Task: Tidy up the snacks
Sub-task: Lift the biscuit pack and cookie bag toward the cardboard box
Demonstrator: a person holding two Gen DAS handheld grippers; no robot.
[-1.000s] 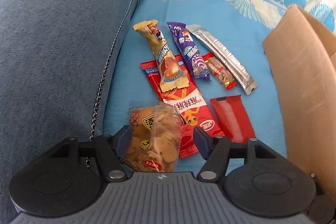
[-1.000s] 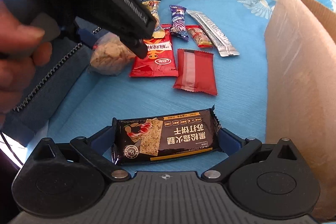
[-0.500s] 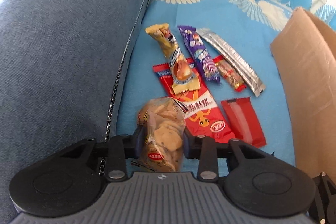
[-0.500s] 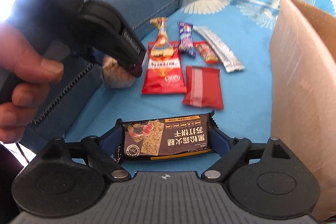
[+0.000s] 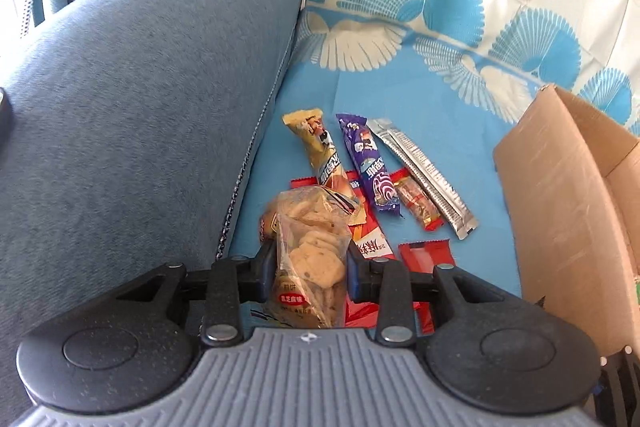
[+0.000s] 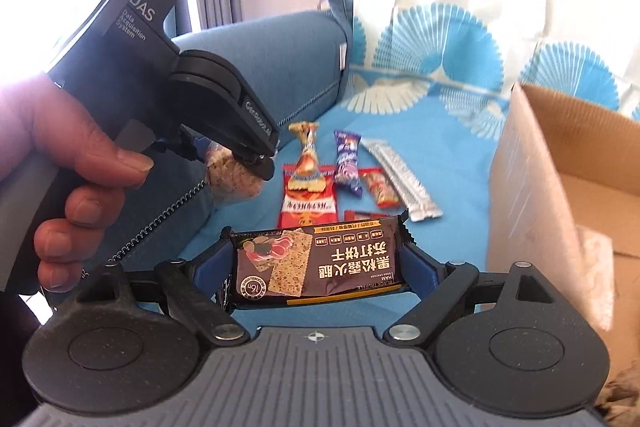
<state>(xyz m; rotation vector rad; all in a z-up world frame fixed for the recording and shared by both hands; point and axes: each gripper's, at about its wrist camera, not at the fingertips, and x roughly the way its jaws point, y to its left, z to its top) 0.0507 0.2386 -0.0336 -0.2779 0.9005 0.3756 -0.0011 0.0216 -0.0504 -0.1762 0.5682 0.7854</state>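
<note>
My left gripper [image 5: 310, 259] is shut on a clear bag of small crackers [image 5: 308, 227] and holds it off the blue sofa cover [image 5: 400, 95]. In the right wrist view the same left gripper [image 6: 256, 163] shows in a person's hand [image 6: 80, 163], with the cracker bag [image 6: 232, 183] hanging in it. My right gripper [image 6: 320, 263] is shut on a black cracker pack [image 6: 320, 267], gripped by its two ends and lifted above the cover. Several snacks stay on the cover: a yellow bar [image 5: 320, 151], a purple bar [image 5: 370, 163], a silver stick [image 5: 424, 179].
An open cardboard box [image 5: 560, 207] stands at the right, its near wall [image 6: 532, 187] close to my right gripper. A large red packet [image 5: 372, 245], a small red candy [image 5: 418, 203] and a flat red wrapper [image 5: 426, 253] also lie there. The grey-blue sofa armrest [image 5: 140, 87] rises on the left.
The left jaws closed on the cracker bag and lifted it. The right jaws pressed in on the black pack and raised it. Both views tilted up toward the sofa back.
</note>
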